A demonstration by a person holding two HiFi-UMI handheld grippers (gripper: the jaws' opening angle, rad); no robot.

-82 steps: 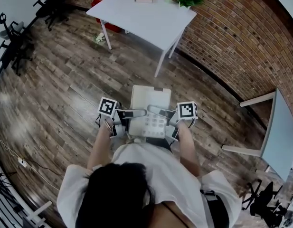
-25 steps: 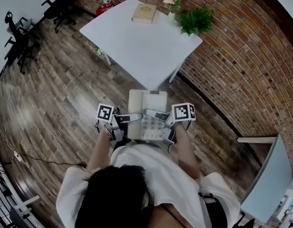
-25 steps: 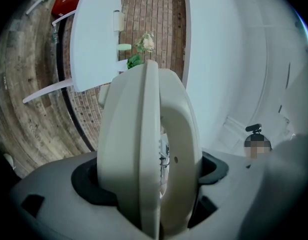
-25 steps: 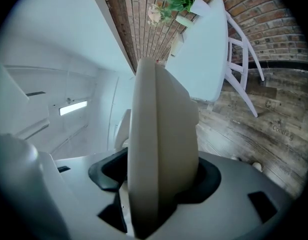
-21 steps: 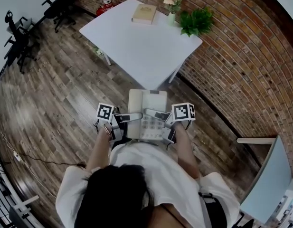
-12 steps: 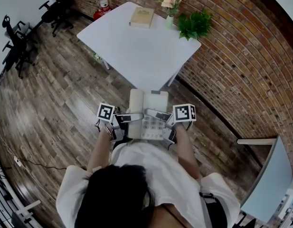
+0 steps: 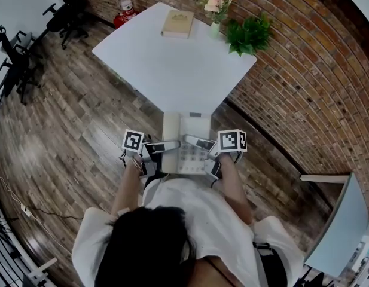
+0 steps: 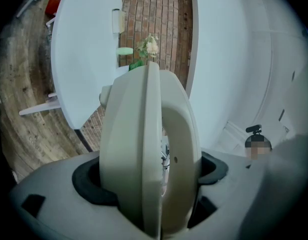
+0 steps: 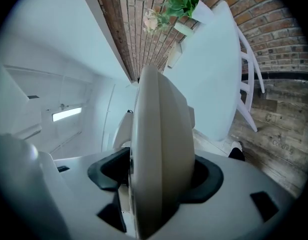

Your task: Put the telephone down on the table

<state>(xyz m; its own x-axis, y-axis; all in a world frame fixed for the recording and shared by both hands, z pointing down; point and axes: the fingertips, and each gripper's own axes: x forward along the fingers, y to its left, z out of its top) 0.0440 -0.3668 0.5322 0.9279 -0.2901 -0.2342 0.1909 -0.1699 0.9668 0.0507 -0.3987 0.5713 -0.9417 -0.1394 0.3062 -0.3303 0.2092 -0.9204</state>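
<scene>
Telephone (image 7: 185,137) held level at waist height, pinched from both sides to keep it flat: left gripper (image 7: 162,148) clamped on its left edge, right gripper (image 7: 203,145) clamped on its right. It's just short of the white table (image 7: 172,64), not set down yet

Along the right, red brick wall (image 7: 304,70); underfoot, worn wood-plank floor (image 7: 70,130); white table (image 7: 172,64) beside the brick; black office chairs (image 7: 14,55) far left.

An office-like room: brick wall (image 7: 304,88), plank floor (image 7: 70,118), white table (image 7: 172,64), swivel chairs (image 7: 11,52).
</scene>
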